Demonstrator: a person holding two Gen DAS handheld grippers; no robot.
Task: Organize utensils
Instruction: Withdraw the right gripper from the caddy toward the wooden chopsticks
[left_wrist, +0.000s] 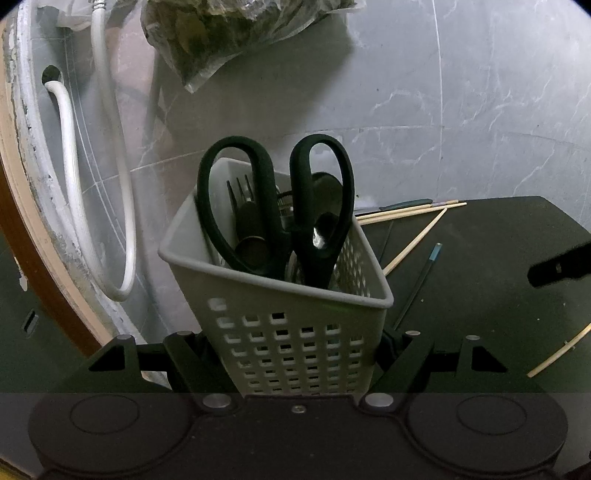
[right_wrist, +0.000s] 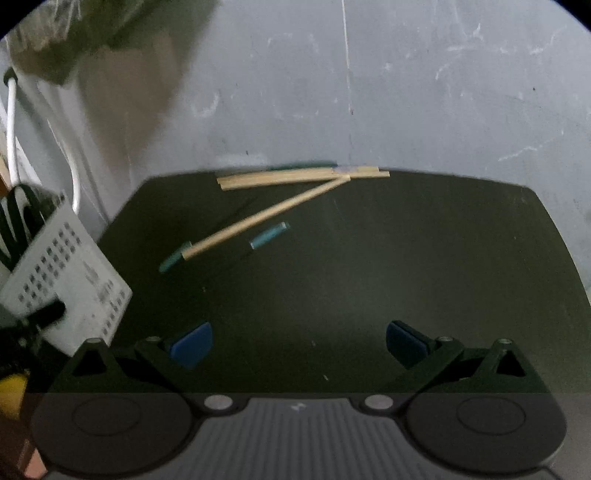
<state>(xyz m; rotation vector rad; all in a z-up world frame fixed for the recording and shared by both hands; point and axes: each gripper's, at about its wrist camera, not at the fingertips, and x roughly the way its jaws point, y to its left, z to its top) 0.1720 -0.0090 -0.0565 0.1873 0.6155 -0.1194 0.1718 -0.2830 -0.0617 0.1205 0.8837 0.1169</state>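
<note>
Left gripper (left_wrist: 295, 354) clamped on the lower part of a pale grey perforated basket (left_wrist: 280, 295), one finger on each side wall, basket tipped a bit to the left. Stuffed inside: black-handled scissors (left_wrist: 275, 206) standing handles-up, a dark fork (left_wrist: 240, 192) behind the left loop, what looks like a dark spoon (left_wrist: 327, 192) behind the right loop, plus some shiny metal bits lower down, too murky to name. Basket sitting at the left end of a dark table (left_wrist: 498, 295), right by a grey marbled wall (left_wrist: 406, 110) with white hoses (left_wrist: 110, 184) looping down it and a clear plastic bag (left_wrist: 229, 33) of something brownish up top.

Right gripper (right_wrist: 299, 343) wide open, blue pads (right_wrist: 192, 345) far apart, nothing between them, just bare tabletop underneath. Whole right view kinda blurry.

Still loose on the table: a bunch of pale wooden chopsticks (right_wrist: 303, 175) lying along the far edge against the wall, one more wooden chopstick (right_wrist: 266, 218) slanting down-left from that bunch. Also two dark sticks with teal ends (right_wrist: 267, 234) near the slanted one, well ahead of the open gripper. Another pale stick (left_wrist: 557, 350) near the right edge in the left view, apart from the rest. Basket showing at the left edge of the right view too, tilted.
</note>
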